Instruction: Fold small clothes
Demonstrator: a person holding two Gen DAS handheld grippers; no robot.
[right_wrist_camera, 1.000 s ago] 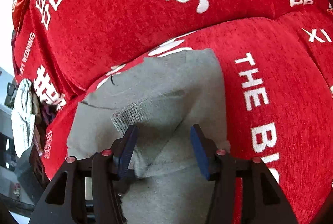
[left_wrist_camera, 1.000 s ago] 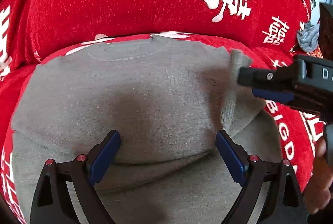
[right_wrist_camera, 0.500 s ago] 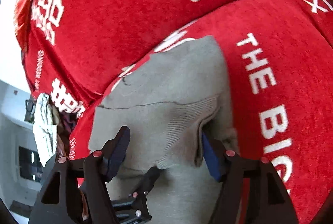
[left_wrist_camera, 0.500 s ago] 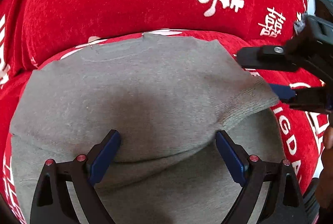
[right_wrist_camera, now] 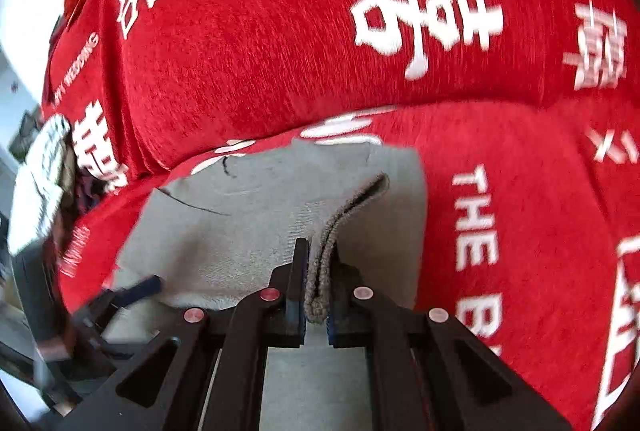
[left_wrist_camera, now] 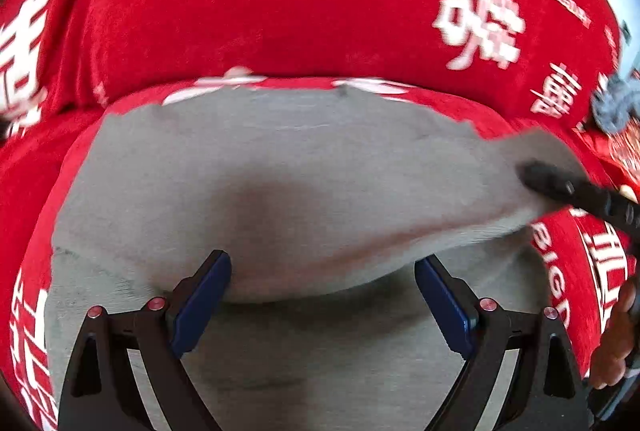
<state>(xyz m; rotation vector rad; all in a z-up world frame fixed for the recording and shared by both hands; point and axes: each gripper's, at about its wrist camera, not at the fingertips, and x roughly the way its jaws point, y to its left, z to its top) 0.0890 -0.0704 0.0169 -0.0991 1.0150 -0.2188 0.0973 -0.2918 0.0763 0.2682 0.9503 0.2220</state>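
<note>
A small grey knit garment [left_wrist_camera: 288, 167] lies spread on a red sofa seat. Its near part is folded up over the rest in a rounded fold. My left gripper [left_wrist_camera: 322, 295] is open and hovers over the fold's near edge, holding nothing. My right gripper [right_wrist_camera: 318, 271] is shut on the garment's ribbed cuff [right_wrist_camera: 344, 219] at the garment's right side. It shows in the left wrist view [left_wrist_camera: 568, 187] as a dark bar at the cloth's right corner. The garment also fills the middle of the right wrist view [right_wrist_camera: 248, 219].
The red sofa backrest [left_wrist_camera: 280, 3] with white lettering rises just behind the garment. A crumpled grey-blue cloth [left_wrist_camera: 616, 107] sits at the far right of the seat. White and dark clothes [right_wrist_camera: 44, 171] are piled at the sofa's left end. A hand [left_wrist_camera: 612, 343] shows at right.
My right gripper has shut on the ribbed cuff and pulled it out to the right. The left gripper has stayed open over the fold.
</note>
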